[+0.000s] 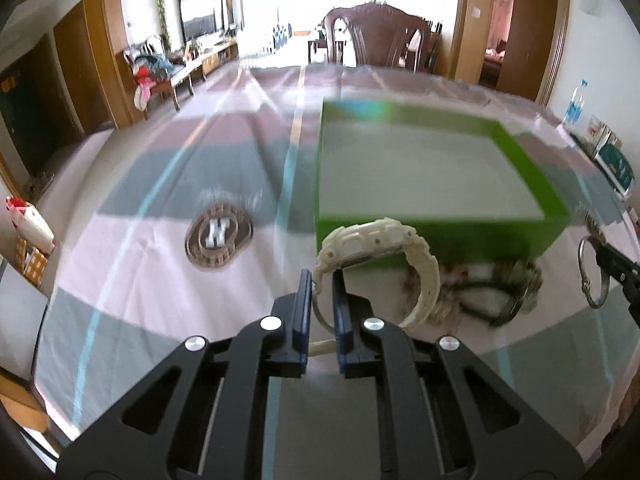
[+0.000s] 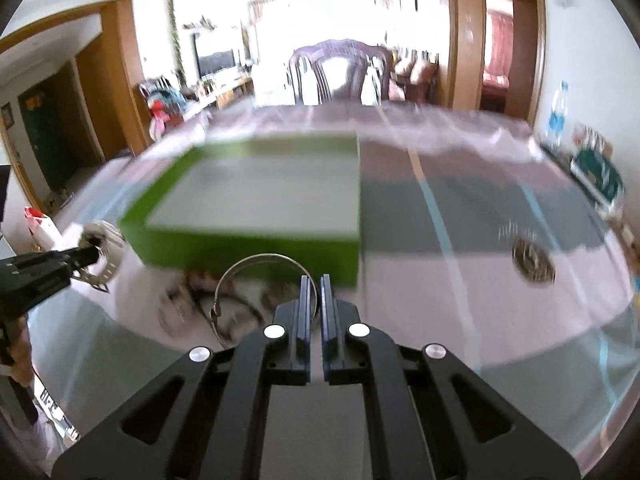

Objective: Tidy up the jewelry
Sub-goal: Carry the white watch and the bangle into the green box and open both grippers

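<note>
the right gripper (image 2: pixel 315 280) pinches a thin silver metal bangle (image 2: pixel 256 264) before the open green cardboard box (image 2: pixel 248 244); the left gripper (image 2: pixel 90 254) grips a cream plastic watch (image 2: pixel 108 236).

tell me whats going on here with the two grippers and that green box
A person is sorting jewelry with a handheld gripper in each hand. The left gripper is shut on a white watch, lifted just in front of the green box. The right gripper is shut on a silver bangle. The box looks empty, and a few more pieces lie blurred on the tablecloth.
</note>
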Available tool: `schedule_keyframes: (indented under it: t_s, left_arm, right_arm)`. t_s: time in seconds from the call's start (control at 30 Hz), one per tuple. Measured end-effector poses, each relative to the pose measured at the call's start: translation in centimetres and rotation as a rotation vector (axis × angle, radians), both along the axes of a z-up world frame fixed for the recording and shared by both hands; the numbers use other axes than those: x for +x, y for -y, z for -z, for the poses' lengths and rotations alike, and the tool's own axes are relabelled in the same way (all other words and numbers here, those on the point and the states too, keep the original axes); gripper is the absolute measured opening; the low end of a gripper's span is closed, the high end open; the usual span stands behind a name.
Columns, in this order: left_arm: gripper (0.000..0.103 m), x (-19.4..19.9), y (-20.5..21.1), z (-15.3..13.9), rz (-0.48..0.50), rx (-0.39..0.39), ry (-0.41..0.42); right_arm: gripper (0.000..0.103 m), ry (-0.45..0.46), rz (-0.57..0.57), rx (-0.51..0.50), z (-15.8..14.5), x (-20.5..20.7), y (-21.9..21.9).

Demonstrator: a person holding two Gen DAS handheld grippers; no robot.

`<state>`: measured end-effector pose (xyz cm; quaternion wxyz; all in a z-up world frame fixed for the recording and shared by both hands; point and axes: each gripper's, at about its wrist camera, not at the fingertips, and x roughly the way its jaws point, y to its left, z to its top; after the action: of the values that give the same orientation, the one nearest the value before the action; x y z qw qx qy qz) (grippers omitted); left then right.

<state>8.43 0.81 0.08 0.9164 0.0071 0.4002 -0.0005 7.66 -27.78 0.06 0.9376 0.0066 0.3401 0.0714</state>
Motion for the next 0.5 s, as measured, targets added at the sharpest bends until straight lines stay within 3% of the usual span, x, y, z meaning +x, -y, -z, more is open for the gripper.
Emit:
schedule_keyframes:
  t_s: [0.23,0.37,0.5]
  left_arm:
    - [0.012,3.9,0.9,-4.2,0.008,-0.029,0.078]
    - [0.012,8.1,1.6,-3.6,-0.031,-0.001,0.055]
    - [0.013,11.3,1.8,-1.5,-0.029,-0.009,-0.036]
  right_arm:
    - [0.004,0.134,-0.007,-0.010,-4.8,4.2,-1.5]
    - [0.004,0.081,-0.014,-0.026,-3.8,8.5,-2.7]
    - [0.004,-0.026,-0.013,-0.024,-0.8,12.0,-3.8]
